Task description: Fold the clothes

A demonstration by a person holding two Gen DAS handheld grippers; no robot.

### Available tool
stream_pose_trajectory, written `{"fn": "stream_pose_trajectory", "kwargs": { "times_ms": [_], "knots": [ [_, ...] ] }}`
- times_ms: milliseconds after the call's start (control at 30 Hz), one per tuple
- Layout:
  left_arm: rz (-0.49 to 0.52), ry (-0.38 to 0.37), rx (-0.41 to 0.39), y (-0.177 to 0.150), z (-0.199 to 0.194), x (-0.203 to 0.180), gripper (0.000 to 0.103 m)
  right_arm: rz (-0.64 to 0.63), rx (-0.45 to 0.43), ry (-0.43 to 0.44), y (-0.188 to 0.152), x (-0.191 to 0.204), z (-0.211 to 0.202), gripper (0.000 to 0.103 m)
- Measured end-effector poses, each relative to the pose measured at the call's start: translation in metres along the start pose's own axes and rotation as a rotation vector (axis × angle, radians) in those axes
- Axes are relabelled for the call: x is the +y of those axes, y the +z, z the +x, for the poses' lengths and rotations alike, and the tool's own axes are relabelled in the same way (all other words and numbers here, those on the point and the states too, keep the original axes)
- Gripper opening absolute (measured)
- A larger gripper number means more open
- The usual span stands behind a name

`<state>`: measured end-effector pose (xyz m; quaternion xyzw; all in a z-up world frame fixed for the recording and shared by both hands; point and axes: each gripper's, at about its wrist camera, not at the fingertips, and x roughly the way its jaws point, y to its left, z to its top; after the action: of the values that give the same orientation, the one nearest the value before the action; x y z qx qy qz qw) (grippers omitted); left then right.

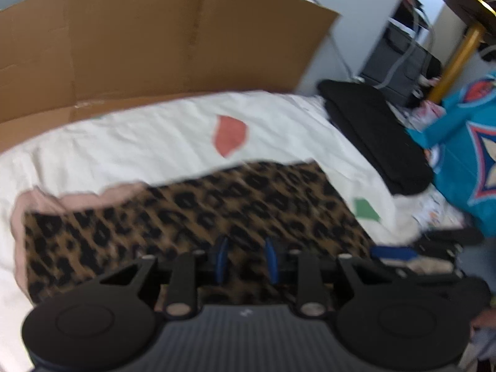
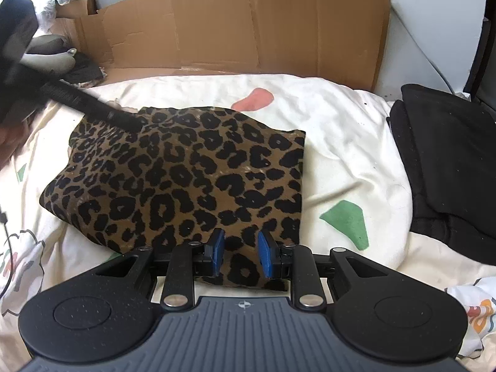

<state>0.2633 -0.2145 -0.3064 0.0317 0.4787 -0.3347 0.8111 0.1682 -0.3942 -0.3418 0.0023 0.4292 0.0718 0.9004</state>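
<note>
Blue-padded jaws of the right gripper (image 2: 238, 255) stand partly apart just above the near edge of the leopard-print garment (image 2: 186, 179). Cloth shows through the gap, but the pads do not seem to press on it.

That garment lies folded on a cream bedsheet (image 2: 341, 142), with a cardboard sheet (image 2: 248, 28) beyond it and a black folded pile (image 2: 446, 155) off to the right.

The left gripper (image 1: 246, 260) hovers over the same print, jaws also partly spread with nothing pinched; its view is blurred.

Both tools tilt steeply downward toward the bed.

Judging from this, a careless sweep or snagging pad could drag the top layer and undo the fold, or nudge the bundle into the black pile.
</note>
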Motion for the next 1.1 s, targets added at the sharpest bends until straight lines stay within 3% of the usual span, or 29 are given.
{"fn": "stream_pose_trajectory", "kwargs": {
  "times_ms": [167,300,567,800,1100],
  "knots": [
    [0.039,-0.057,0.038,-0.029,0.005,-0.029,0.028,-0.003,0.014,0.021,-0.001,0.008,0.002,0.03],
    [0.062,-0.051,0.079,-0.045,0.012,-0.035,0.028,-0.017,0.026,0.045,-0.004,0.016,0.004,0.03],
    [0.054,0.013,0.117,-0.061,0.007,-0.018,0.026,-0.053,0.071,0.033,-0.008,0.019,0.013,0.03],
    [-0.017,0.114,0.144,-0.078,-0.013,0.018,0.024,-0.046,0.074,0.032,-0.007,0.016,0.014,0.03],
    [-0.13,0.184,0.134,-0.095,-0.035,0.05,0.019,0.0,0.069,0.035,-0.005,0.006,0.009,0.03]
  ]
}}
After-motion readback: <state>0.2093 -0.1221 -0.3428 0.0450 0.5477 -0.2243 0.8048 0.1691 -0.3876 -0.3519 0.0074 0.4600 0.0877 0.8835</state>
